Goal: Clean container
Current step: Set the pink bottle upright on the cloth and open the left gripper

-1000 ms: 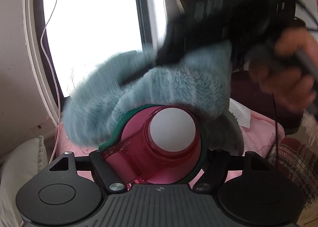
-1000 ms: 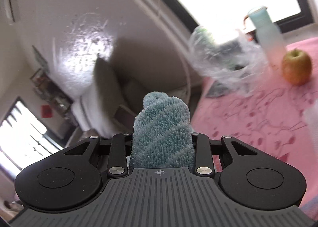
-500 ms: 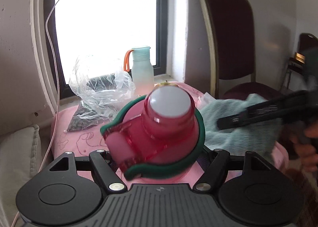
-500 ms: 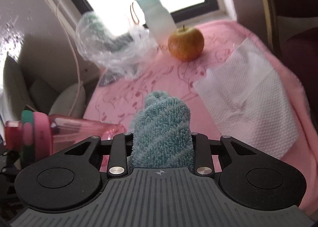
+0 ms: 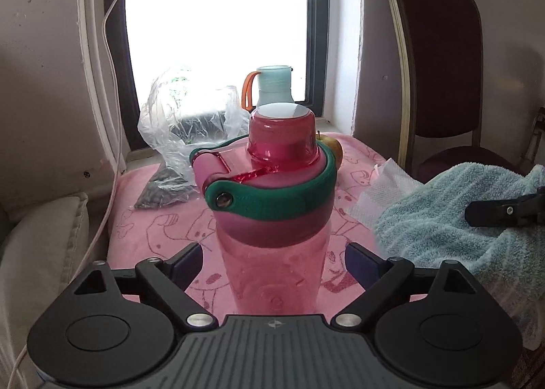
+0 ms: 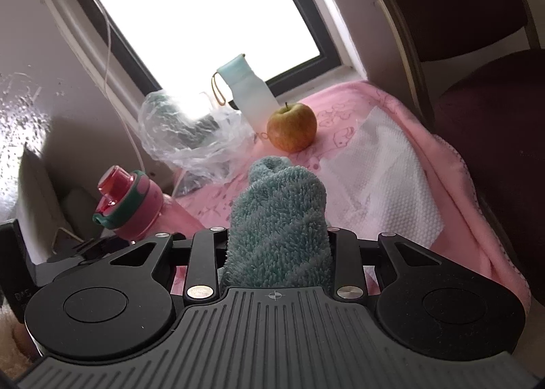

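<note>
My left gripper [image 5: 272, 263] is spread wide around the pink bottle [image 5: 276, 218], and its fingers don't touch it. The bottle stands up on the pink cloth [image 5: 153, 218]. My right gripper [image 6: 277, 235] pinches the blue towel [image 6: 279, 218], off to the bottle's right. I think I'm between wipes. Next I should grab the bottle and rub it with the towel. Far back sit an apple [image 6: 292, 127] and a bag [image 5: 184, 126].

I see the pink translucent bottle [image 5: 272, 242] upright on the pink cloth, lid shut, a green band around its cap. To its right lies the fluffy teal towel [image 5: 453, 218], bunched and ribbed.
</note>
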`<state>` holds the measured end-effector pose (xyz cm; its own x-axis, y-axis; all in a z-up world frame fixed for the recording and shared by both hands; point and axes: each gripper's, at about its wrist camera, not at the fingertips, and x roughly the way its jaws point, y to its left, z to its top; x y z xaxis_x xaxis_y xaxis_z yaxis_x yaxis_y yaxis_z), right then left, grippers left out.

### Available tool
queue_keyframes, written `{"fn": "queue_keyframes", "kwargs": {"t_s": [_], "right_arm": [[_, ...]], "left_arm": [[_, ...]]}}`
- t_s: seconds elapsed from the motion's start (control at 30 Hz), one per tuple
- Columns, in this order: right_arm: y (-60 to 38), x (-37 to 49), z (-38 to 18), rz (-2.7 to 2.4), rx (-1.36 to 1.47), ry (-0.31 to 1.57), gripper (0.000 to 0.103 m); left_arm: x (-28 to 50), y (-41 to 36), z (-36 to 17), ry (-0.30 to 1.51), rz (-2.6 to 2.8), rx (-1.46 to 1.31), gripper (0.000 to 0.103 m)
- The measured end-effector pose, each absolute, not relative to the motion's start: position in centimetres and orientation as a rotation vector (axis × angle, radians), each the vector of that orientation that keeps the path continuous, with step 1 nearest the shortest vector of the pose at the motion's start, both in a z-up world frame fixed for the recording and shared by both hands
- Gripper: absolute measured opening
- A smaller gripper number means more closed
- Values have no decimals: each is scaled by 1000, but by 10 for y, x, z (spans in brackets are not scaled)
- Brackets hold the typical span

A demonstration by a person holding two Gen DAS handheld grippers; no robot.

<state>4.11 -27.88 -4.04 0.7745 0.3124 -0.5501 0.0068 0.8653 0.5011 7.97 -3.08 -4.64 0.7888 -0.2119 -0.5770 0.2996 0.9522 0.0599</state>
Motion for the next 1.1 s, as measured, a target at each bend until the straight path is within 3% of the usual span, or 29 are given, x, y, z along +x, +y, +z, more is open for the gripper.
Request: {"fn": "queue_keyframes", "kwargs": {"t_s": [0.5,1.1], "right_arm": [[-261,-50,23,32,516,586,35],[-245,-122,48,-19,507,530,35]], "left_arm": [[32,-13,-39,614,-219,136,97],[-5,-17,-22,572,-317,105,98]]}}
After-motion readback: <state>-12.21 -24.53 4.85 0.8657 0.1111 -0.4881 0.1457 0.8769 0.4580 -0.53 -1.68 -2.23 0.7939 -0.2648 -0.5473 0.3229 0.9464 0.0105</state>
